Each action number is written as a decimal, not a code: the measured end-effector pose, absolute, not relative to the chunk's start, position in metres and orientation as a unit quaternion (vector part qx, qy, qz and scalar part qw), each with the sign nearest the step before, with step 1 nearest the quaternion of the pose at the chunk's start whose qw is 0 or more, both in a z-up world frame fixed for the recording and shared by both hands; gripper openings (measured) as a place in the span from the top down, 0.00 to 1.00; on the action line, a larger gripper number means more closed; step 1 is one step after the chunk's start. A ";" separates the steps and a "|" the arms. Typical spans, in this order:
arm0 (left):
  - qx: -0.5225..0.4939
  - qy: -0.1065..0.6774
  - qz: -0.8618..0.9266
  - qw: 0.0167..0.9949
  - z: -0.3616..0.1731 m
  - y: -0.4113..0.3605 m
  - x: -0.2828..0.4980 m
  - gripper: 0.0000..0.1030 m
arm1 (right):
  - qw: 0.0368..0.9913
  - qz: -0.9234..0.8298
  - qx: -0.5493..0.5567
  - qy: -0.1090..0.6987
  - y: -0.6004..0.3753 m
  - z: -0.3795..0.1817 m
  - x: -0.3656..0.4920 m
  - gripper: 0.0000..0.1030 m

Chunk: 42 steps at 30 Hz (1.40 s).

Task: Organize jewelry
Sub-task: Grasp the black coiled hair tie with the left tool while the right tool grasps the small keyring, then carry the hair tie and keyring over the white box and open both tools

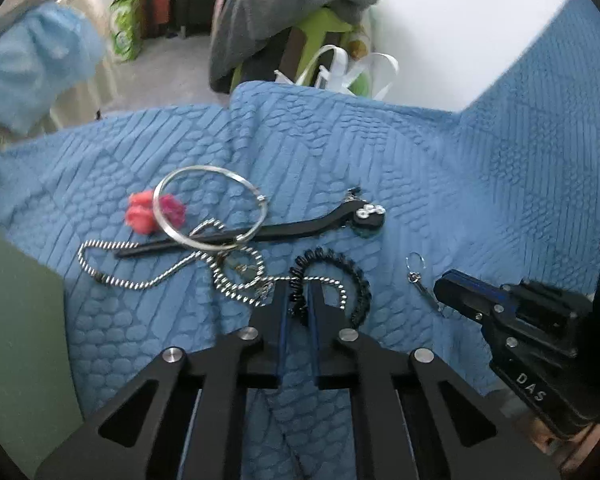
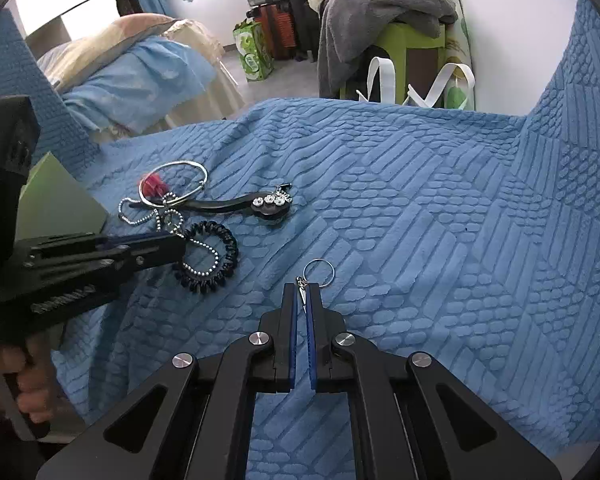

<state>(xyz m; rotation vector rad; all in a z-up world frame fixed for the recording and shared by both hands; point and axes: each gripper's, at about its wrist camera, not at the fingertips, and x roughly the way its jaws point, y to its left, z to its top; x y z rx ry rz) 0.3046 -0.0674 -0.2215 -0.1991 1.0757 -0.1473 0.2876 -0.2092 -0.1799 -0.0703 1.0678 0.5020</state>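
Blue quilted bedspread [image 2: 400,208] stretches under both my tools. My right gripper [image 2: 305,294] is closed on the small hoop earring [image 2: 318,273], pinching its dangling charm while the ring pokes out just beyond the tips. My left gripper [image 1: 299,292] is clamped on the black beaded bracelet [image 1: 340,276], with the silver ball chain [image 1: 148,276] crossing right at its tips. Beyond those tips lie a black hair clip [image 1: 300,226], a silver bangle [image 1: 212,208] and a pink flower [image 1: 148,212].

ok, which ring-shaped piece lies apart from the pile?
The small hoop earring, alone on the blue bedspread; the silver bangle and black coil bracelet sit clustered together.
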 end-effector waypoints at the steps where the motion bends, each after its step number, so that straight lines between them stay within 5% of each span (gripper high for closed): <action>1: -0.087 0.512 -0.068 0.852 -0.222 -0.070 0.306 0.92 | 0.830 0.238 -0.031 0.503 -0.210 -0.180 0.288 0.98; 11: -0.084 0.501 -0.069 0.858 -0.213 -0.076 0.297 0.92 | 0.833 0.231 -0.041 0.501 -0.209 -0.179 0.288 0.96; 15: -0.105 0.497 -0.072 0.858 -0.202 -0.067 0.285 0.92 | 0.823 0.242 -0.065 0.510 -0.200 -0.188 0.289 0.72; 29: -0.152 0.490 -0.058 0.856 -0.186 -0.033 0.251 0.92 | 0.834 0.222 -0.112 0.492 -0.185 -0.199 0.294 0.83; 33: -0.154 0.474 -0.060 0.865 -0.174 -0.030 0.245 0.92 | 0.833 0.210 -0.103 0.502 -0.185 -0.199 0.293 0.95; 42: -0.169 0.462 -0.059 0.869 -0.152 -0.012 0.232 0.92 | 0.845 0.192 -0.052 0.497 -0.195 -0.168 0.281 0.97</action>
